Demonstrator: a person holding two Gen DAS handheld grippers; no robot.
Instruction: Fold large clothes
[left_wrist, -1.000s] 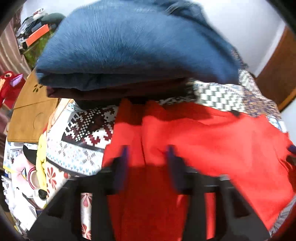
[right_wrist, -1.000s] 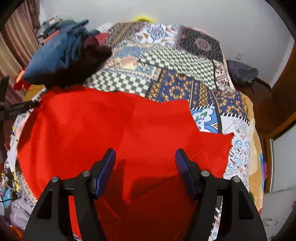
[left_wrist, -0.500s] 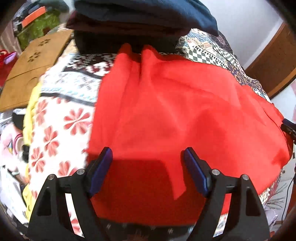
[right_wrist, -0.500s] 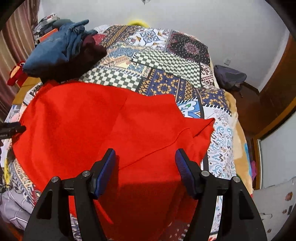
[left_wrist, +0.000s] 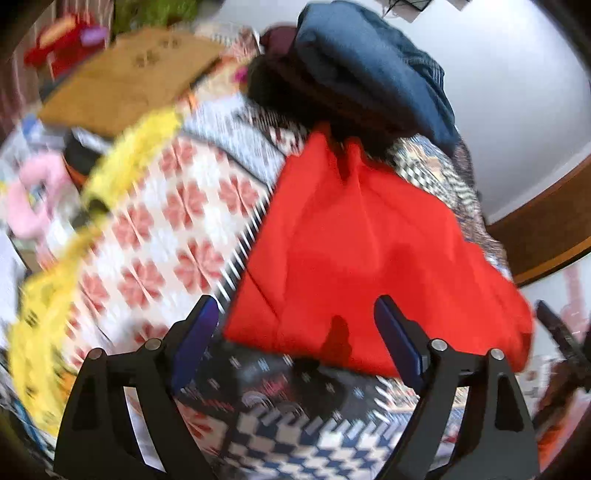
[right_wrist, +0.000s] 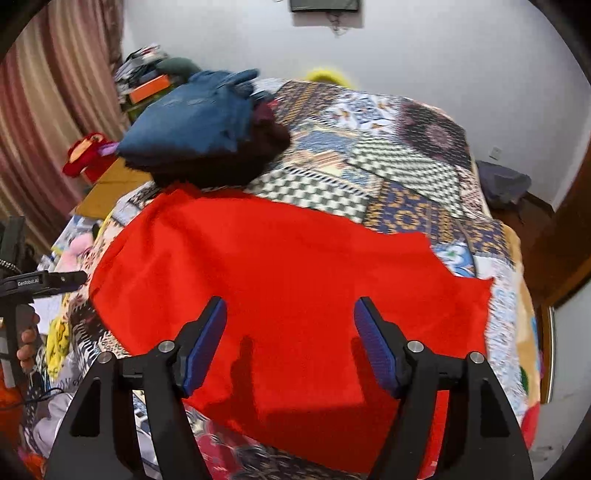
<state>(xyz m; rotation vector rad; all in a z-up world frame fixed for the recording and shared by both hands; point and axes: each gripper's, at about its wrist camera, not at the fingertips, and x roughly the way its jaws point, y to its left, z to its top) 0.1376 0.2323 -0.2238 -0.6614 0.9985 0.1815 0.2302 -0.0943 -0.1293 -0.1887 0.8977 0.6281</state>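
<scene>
Two claws hang wide and empty over the red cloth (right_wrist: 295, 280).
Left claw (left_wrist: 295, 332) has just opened wider, right claw (right_wrist: 291, 343) too; a poor pinch may bunch the cloth, though the left view is blurry.

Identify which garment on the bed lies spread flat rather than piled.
The red garment, spread across the quilt. The blue garment and dark garment sit heaped together behind it.

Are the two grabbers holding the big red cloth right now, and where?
No. The left gripper and right gripper are both open above the red cloth, which lies loose on the patchwork bedspread.
</scene>
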